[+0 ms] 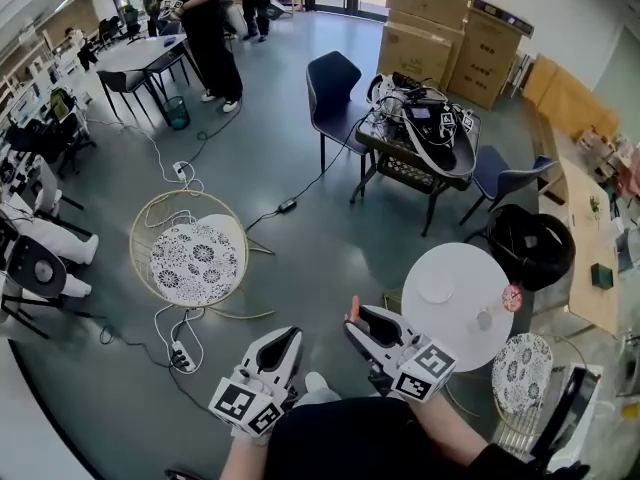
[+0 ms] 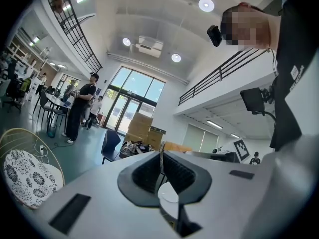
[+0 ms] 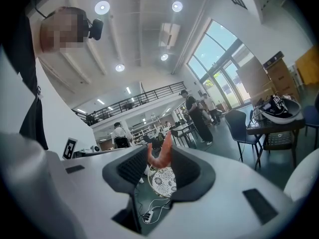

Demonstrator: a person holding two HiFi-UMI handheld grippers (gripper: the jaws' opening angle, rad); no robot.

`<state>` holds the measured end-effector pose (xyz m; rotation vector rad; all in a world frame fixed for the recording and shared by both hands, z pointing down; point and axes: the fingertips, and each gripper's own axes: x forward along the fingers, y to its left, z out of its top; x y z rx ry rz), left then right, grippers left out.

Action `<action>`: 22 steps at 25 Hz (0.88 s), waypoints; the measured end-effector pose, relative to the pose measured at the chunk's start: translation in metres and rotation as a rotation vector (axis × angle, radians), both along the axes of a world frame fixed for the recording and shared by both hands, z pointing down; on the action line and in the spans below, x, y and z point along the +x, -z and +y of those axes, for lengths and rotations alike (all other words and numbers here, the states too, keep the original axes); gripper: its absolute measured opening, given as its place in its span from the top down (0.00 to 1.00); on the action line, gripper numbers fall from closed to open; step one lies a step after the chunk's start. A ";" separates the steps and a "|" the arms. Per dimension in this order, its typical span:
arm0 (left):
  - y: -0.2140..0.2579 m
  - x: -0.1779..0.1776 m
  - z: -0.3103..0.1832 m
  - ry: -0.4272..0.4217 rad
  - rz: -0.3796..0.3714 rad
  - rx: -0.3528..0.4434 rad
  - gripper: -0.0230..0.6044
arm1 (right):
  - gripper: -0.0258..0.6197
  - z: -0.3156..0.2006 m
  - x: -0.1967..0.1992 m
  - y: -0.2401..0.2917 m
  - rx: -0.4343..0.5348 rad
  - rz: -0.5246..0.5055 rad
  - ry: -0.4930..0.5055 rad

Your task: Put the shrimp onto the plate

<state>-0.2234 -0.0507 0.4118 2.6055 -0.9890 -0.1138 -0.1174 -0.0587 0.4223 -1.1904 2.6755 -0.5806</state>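
**Shrimp in my right hand-held gripper, plate off to the side**

My right hand-held gripper [image 1: 352, 326] is raised in front of me, low and close to my body. Its jaws are closed on the shrimp [image 1: 352, 311]. In the right gripper view the shrimp [image 3: 163, 148] stands upright, orange and curved, pinched between the dark ribbed pads near their tips. Part of it sticks up above the hand-held gripper [image 3: 158, 164]. The jaws stand fairly wide around it.

My left hand-held gripper [image 1: 288, 336] is just beside the right one, held at about the same height. In the left gripper view its jaws [image 2: 160, 157] meet at the tips and nothing is between them.

The plate [image 1: 436, 290] is small and white. It lies on the round white desk [image 1: 455, 264] to the right of my right hand-held gripper, near it but not under it. The shrimp is in the air over the floor, clear of the plate and not touching the desk. A small cup [image 1: 484, 320] and a round pinkish thing [image 1: 512, 298] also sit on the desk, nearer its right edge.

To the left, well apart from the desk, is a wire-framed chair [image 1: 197, 260] with a patterned cushion. A power strip [image 1: 181, 354] lies on the grey floor below it.
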 end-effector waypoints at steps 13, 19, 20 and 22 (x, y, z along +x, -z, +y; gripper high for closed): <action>-0.008 -0.017 -0.030 -0.045 0.017 -0.030 0.95 | 0.72 -0.028 -0.014 0.003 0.002 0.047 -0.046; -0.005 0.006 -0.039 -0.078 0.008 -0.030 0.95 | 0.72 -0.040 0.003 0.006 0.009 0.056 -0.073; -0.004 0.011 -0.041 -0.084 0.007 -0.030 0.95 | 0.72 -0.043 0.006 0.006 0.011 0.059 -0.076; -0.004 0.021 -0.045 -0.094 0.002 -0.030 0.95 | 0.72 -0.048 0.014 0.006 0.014 0.068 -0.078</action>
